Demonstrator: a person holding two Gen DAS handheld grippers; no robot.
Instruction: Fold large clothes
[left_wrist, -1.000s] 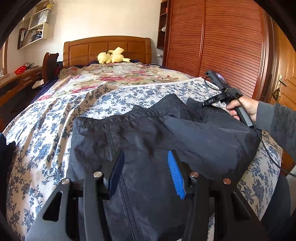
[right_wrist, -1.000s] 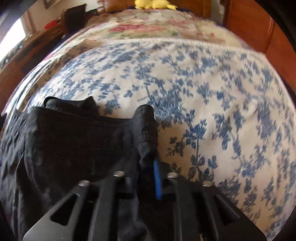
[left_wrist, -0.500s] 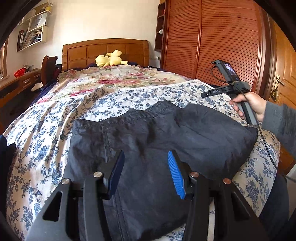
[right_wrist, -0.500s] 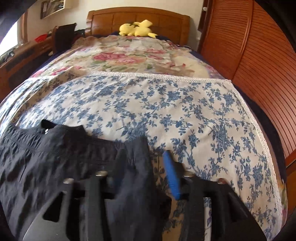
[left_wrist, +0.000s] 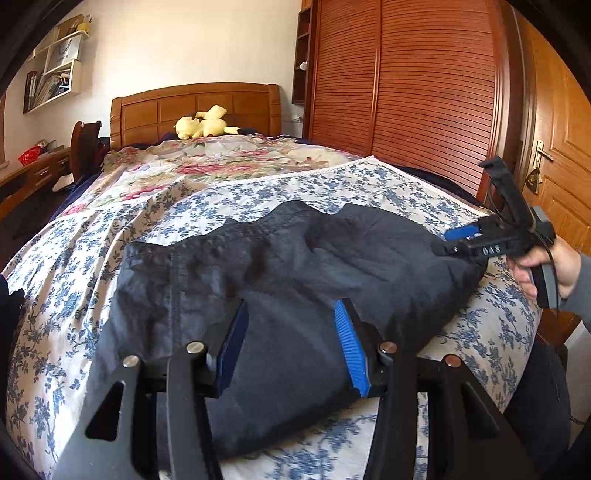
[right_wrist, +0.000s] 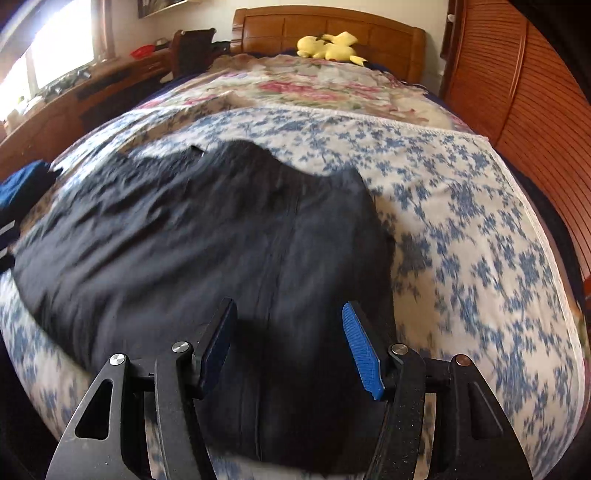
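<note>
A dark navy garment (left_wrist: 280, 295) lies folded on the bed's blue-flowered sheet (left_wrist: 74, 266); it also fills the middle of the right wrist view (right_wrist: 207, 240). My left gripper (left_wrist: 290, 343) is open and empty, hovering over the garment's near edge. My right gripper (right_wrist: 288, 343) is open and empty above the garment's right part. In the left wrist view the right gripper (left_wrist: 458, 240) shows at the garment's right edge, held by a hand (left_wrist: 546, 266).
A yellow plush toy (left_wrist: 203, 125) lies by the wooden headboard (left_wrist: 192, 107). A slatted wooden wardrobe (left_wrist: 406, 81) and a door (left_wrist: 554, 155) stand to the right of the bed. A desk (right_wrist: 74, 96) and blue clothing (right_wrist: 18, 184) are at the left.
The right gripper has let go of the garment's edge, opened, and pulled back towards the bed's right side. The garment has settled flat. The left gripper stays open.
</note>
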